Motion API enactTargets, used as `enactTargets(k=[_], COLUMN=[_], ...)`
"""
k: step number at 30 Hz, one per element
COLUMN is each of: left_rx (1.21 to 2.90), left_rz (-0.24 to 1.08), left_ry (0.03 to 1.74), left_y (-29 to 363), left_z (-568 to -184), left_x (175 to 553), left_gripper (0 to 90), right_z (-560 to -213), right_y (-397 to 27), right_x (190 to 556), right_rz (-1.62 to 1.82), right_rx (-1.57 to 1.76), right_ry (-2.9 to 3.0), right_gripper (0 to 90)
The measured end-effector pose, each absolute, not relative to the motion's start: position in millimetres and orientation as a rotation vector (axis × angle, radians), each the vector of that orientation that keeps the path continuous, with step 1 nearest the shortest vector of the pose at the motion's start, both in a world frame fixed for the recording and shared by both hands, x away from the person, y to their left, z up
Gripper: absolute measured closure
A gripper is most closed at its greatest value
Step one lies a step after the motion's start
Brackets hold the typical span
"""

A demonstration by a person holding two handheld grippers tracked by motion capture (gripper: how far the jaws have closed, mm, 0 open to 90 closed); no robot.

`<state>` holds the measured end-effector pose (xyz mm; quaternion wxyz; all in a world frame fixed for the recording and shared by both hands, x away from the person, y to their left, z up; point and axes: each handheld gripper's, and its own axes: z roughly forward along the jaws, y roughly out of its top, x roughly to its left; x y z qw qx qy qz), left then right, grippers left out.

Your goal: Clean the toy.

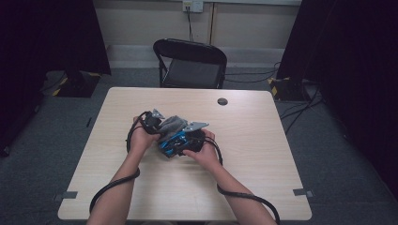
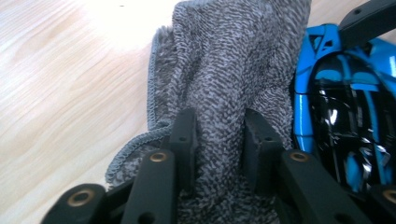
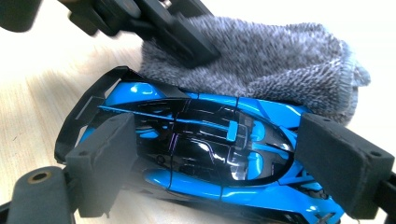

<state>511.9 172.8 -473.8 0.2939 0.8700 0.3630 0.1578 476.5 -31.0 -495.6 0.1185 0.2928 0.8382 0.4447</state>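
The grey cloth (image 2: 233,60) lay bunched at the middle of the wooden table (image 1: 263,140), pressed against one side of a blue and black toy car (image 3: 201,154). On the left of the high view, the person's left hand (image 1: 140,138) held the left gripper (image 1: 154,123) at the cloth's left edge. In the left gripper view, its two black jaws stood narrow with a fold of the towelling pinched between the pads (image 2: 184,135), so the cloth was gripped there; the stitched hem curled out to the left of the jaws onto the bare wood, and the car's glossy roof showed just to the right of the cloth.

Further right in the high view, the right hand (image 1: 199,152) held the right gripper (image 1: 187,140) over the car, beside the left one and nearly touching it. In the right gripper view, the foam-faced jaws stood wide, one at the car's tail and one at its nose, with the car lying lengthwise between them; both pads met the bodywork, so the car was clamped end to end. Behind the car the cloth draped along its far flank, with the left gripper's jaws reaching into it from above.

Beyond the table stood a black folding chair (image 1: 190,63).
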Motion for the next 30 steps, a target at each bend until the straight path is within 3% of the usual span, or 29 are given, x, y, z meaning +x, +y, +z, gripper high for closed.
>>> enactTargets(k=[30], left_rx=[2.304], left_rz=[0.399], left_ry=[0.950], left_y=[176.4], left_z=[-479.0], left_x=[513.7], left_gripper=[75.7], right_z=[-493.7], right_y=[-31.5], right_x=[480.8], right_rz=[1.281], right_rx=[0.838], right_ry=[2.482], right_gripper=[12.8])
